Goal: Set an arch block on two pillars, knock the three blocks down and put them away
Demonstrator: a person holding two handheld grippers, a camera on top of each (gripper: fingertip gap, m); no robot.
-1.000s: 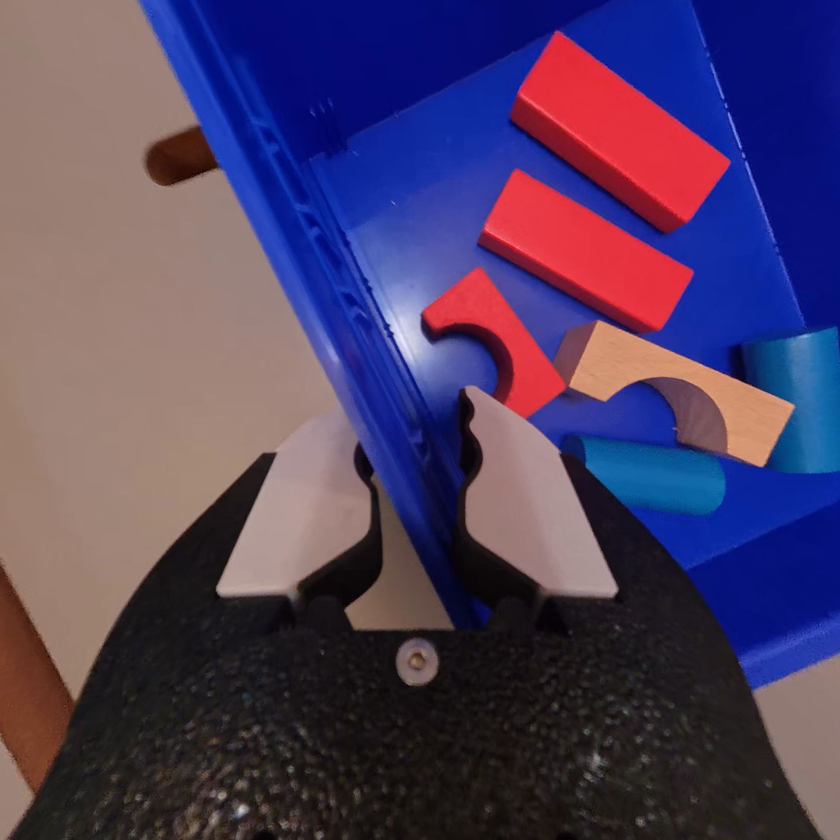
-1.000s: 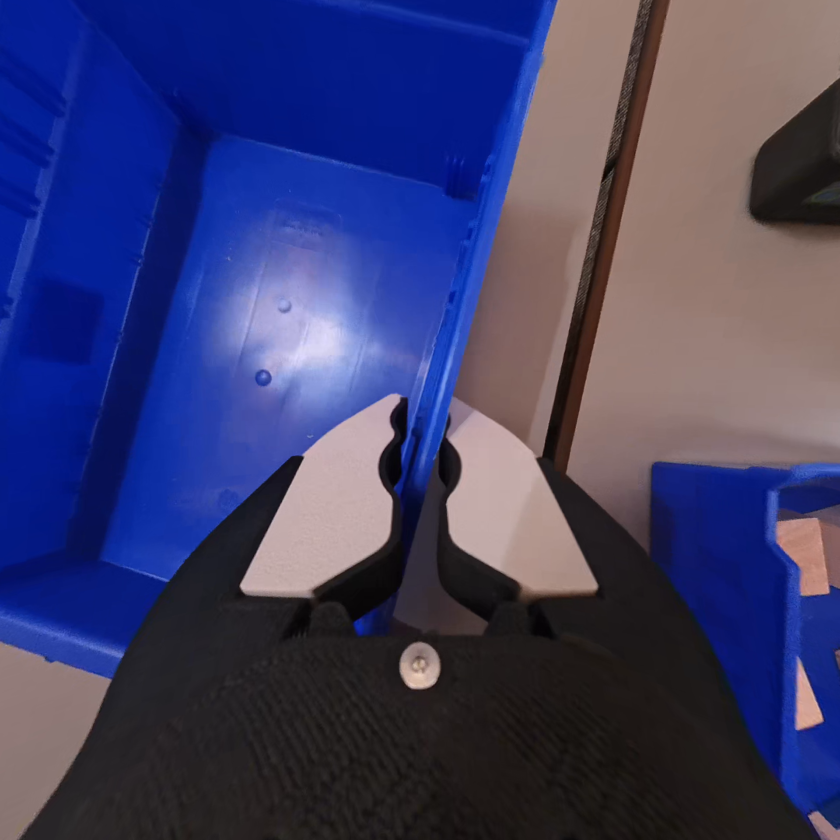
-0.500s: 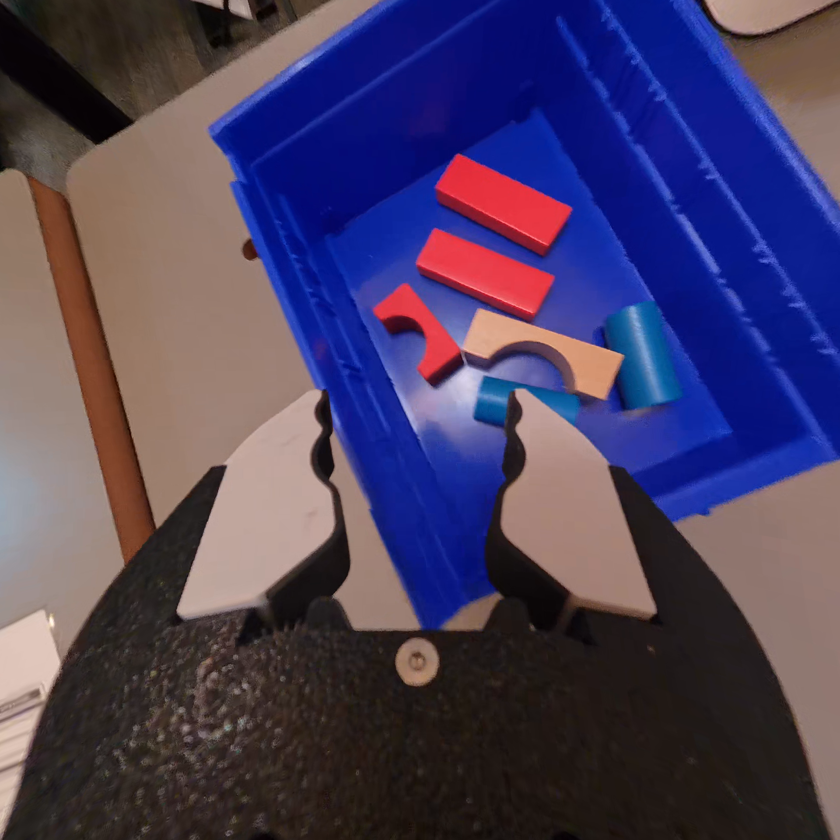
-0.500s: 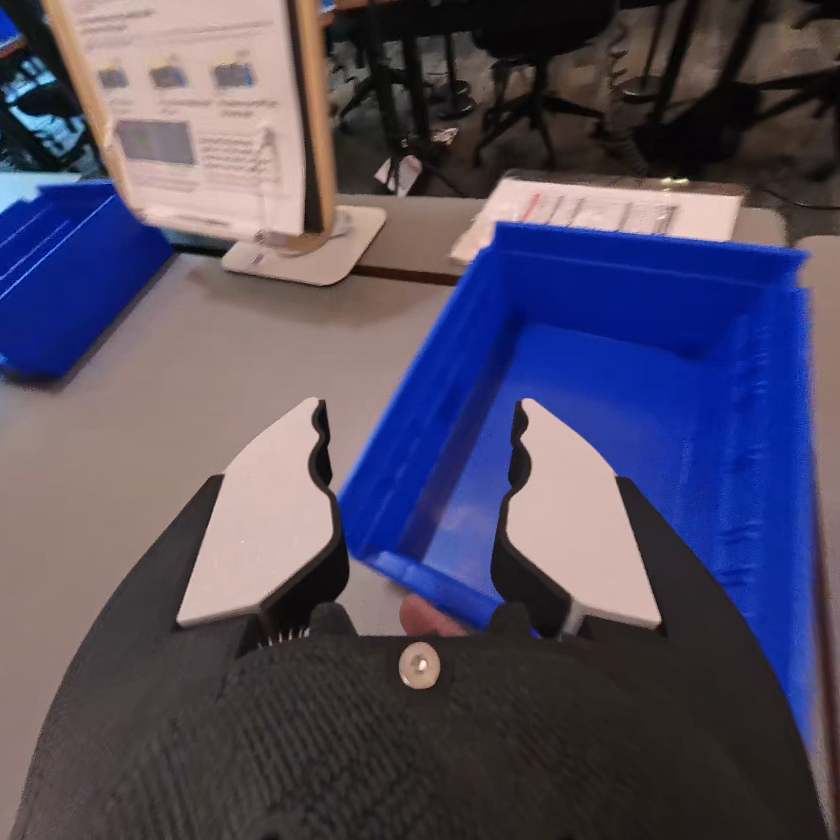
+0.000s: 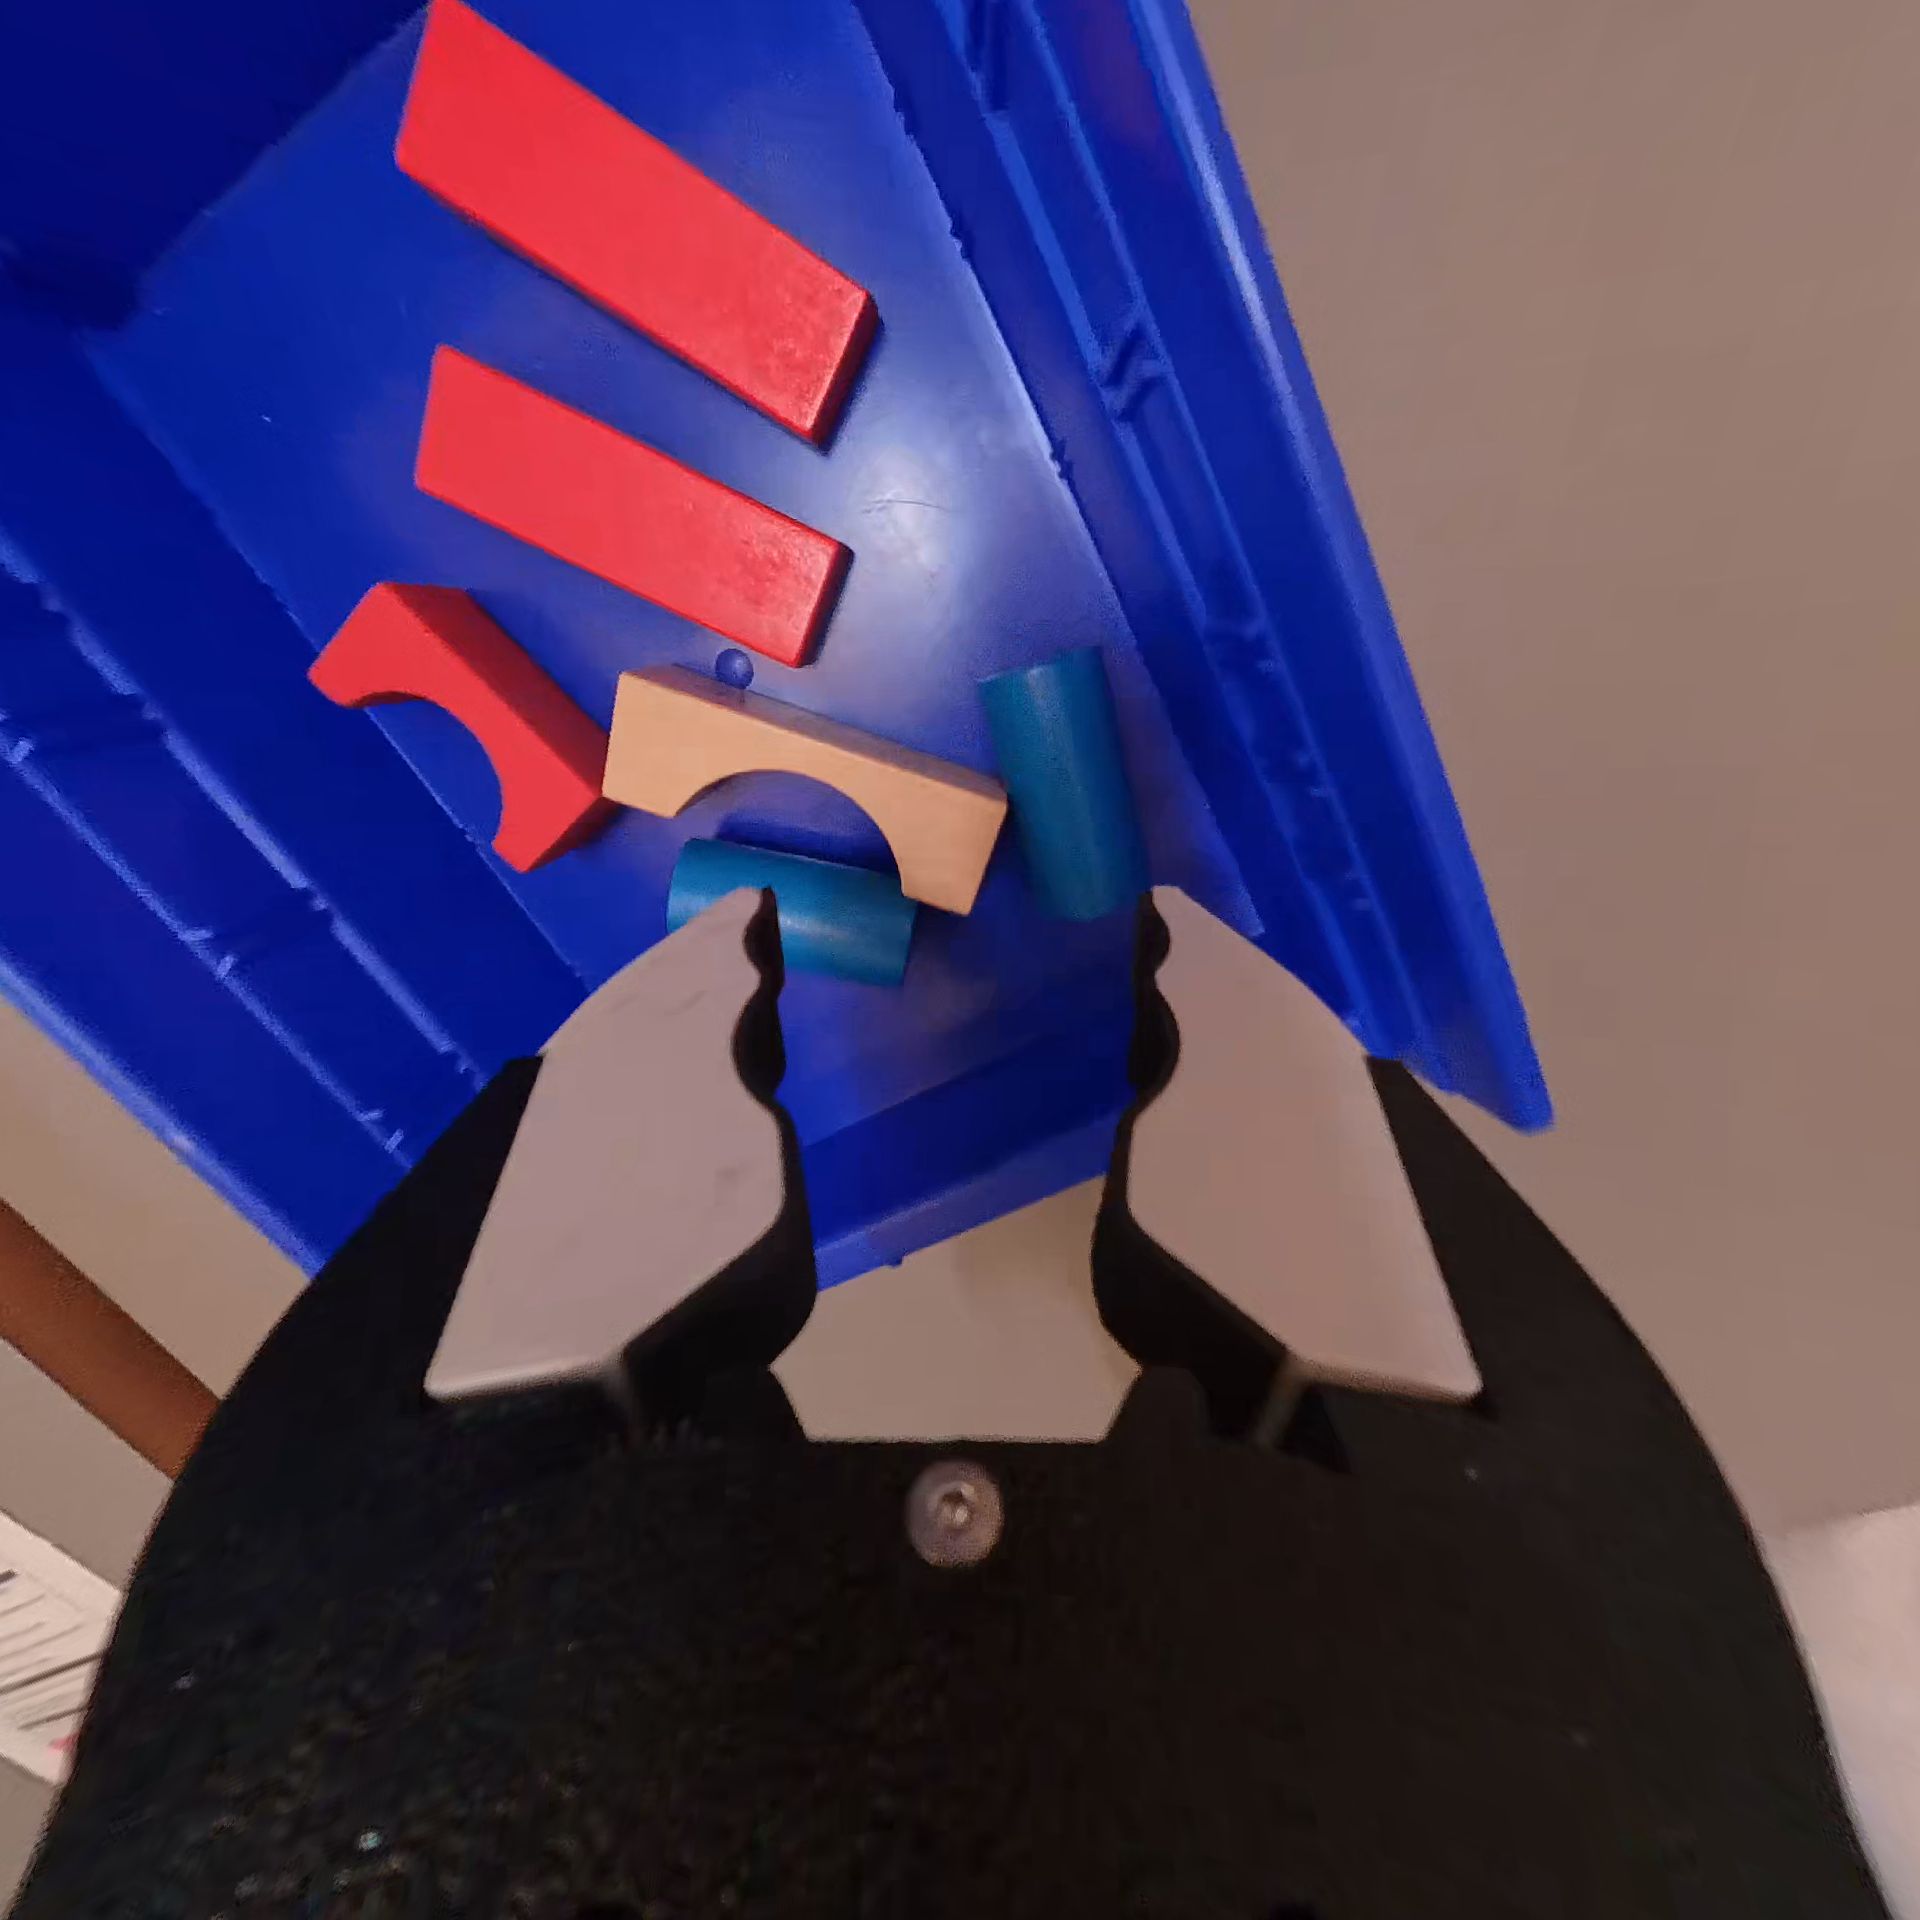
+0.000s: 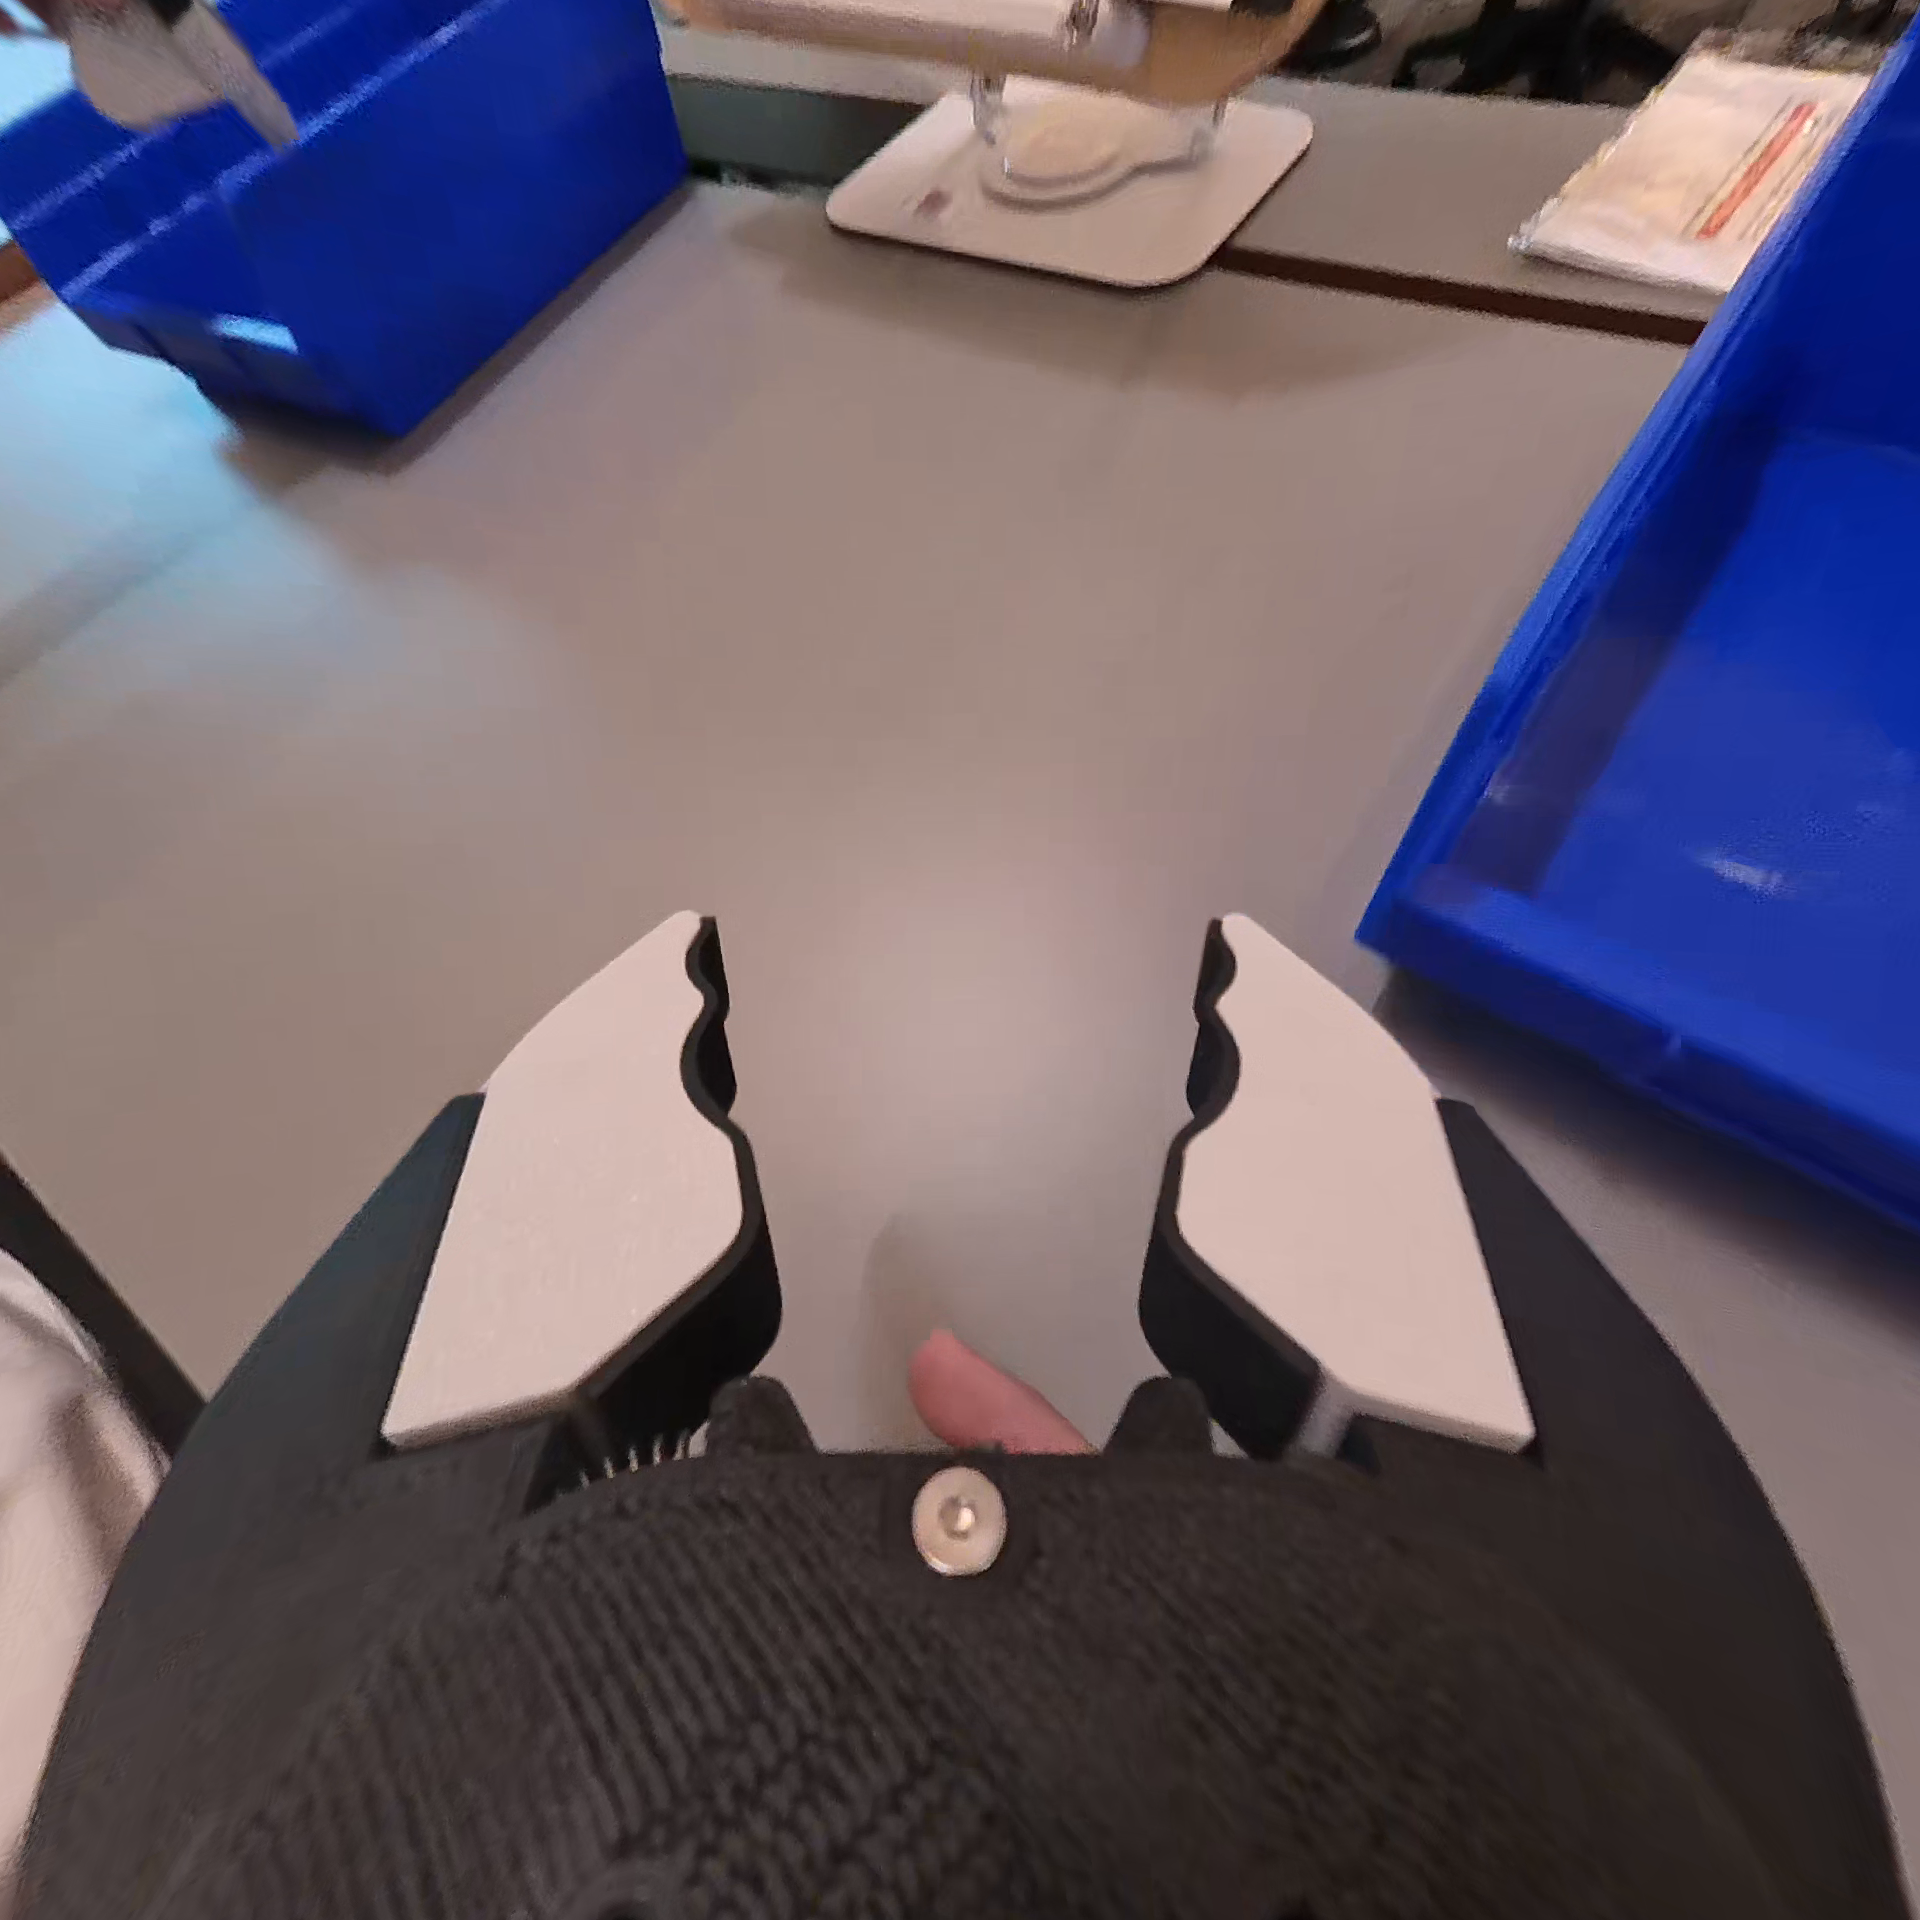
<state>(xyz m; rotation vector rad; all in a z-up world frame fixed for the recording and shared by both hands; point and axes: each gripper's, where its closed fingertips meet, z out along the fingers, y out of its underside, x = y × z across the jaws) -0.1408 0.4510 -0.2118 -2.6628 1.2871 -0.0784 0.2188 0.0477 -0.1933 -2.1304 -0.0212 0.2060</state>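
Note:
My left gripper (image 5: pixel 951 904) is open and empty over the near end of a blue bin (image 5: pixel 1195 499). In the bin lie two red flat blocks (image 5: pixel 634 218) (image 5: pixel 623 509), a red arch piece (image 5: pixel 468 717), a tan arch block (image 5: pixel 800 779) and two teal cylinders (image 5: pixel 1065 779) (image 5: pixel 821 914). The nearer cylinder is right by my left fingertip. My right gripper (image 6: pixel 961 925) is open and empty above the bare grey table (image 6: pixel 831 582). An empty blue bin (image 6: pixel 1704 769) sits to its right.
Another blue bin (image 6: pixel 395 208) stands at the far left in the right wrist view. A white stand base (image 6: pixel 1070 187) and a plastic-wrapped paper packet (image 6: pixel 1683 177) lie at the back. A brown table edge (image 5: pixel 94 1340) and papers (image 5: pixel 42 1662) show at the left wrist view's lower left. My right fingertips sit around 55 centimeters from my left ones.
Both grippers let go of the bin walls and opened. My left gripper swung over the bin's near end, close to the blocks. My right gripper moved left off the empty bin over bare table.

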